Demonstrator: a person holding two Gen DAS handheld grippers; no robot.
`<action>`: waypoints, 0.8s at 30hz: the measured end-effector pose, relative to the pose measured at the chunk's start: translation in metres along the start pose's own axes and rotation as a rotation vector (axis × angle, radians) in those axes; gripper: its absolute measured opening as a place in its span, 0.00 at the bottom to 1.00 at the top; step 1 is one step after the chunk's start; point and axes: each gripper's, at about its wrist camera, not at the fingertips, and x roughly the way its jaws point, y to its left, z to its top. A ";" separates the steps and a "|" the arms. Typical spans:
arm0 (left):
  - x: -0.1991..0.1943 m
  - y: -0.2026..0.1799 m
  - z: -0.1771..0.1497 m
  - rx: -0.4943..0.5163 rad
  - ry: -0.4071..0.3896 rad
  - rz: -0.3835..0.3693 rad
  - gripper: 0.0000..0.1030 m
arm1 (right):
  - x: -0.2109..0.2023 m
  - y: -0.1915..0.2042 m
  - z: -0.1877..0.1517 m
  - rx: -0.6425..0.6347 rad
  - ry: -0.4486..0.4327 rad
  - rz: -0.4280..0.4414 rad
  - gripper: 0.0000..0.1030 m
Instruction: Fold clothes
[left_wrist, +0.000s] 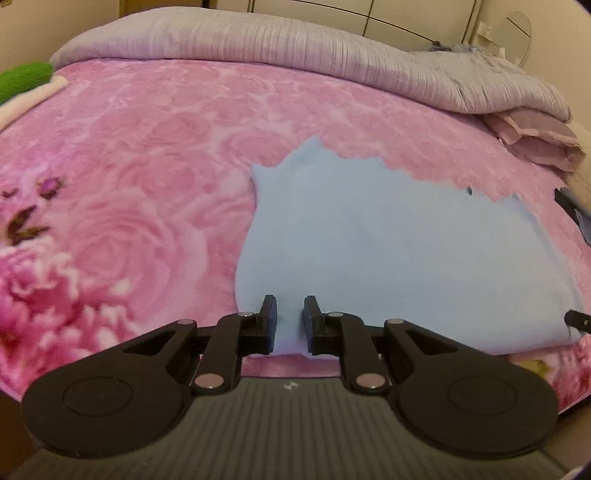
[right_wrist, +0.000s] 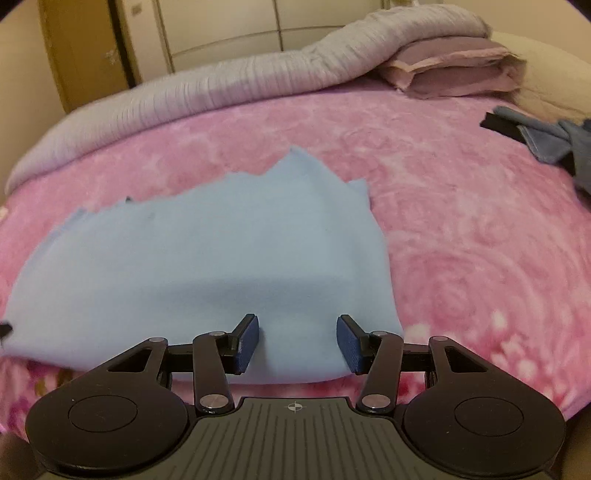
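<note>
I have the light blue garment (left_wrist: 388, 251) spread fairly flat on the pink rose blanket (left_wrist: 147, 155), and everything here I place by that garment. My left gripper (left_wrist: 290, 325) sits at its near edge, toward the near left corner, with the pads narrowly apart and a tongue of blue cloth running between them; whether they truly pinch the cloth or only straddle it I cannot tell. My right gripper (right_wrist: 297, 343) is at the same near edge toward the right corner, its pads well apart and released, the cloth lying loose between them. The far edge of the garment is ragged and uneven, with points sticking up toward the grey quilt (right_wrist: 229, 85) beyond it. Off to the garment's far right lies a dark blue bundle of other clothes (right_wrist: 554, 140), and to its far left a green and cream folded pile (left_wrist: 26, 81). My judgement is that I am at the step of taking hold of the near hem with both tools. This could be the start of a fold or a smoothing after one; either way, the next move calls for a matched, firm pinch on both corners.
</note>
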 end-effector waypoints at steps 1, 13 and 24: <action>-0.007 -0.003 0.002 0.009 -0.007 0.012 0.13 | -0.006 0.003 0.000 0.007 0.006 -0.002 0.50; -0.079 -0.054 -0.021 0.140 -0.008 0.084 0.14 | -0.064 0.025 -0.028 0.103 0.075 -0.028 0.50; -0.110 -0.060 -0.038 0.149 -0.069 -0.069 0.14 | -0.091 0.022 -0.042 0.170 0.062 -0.004 0.50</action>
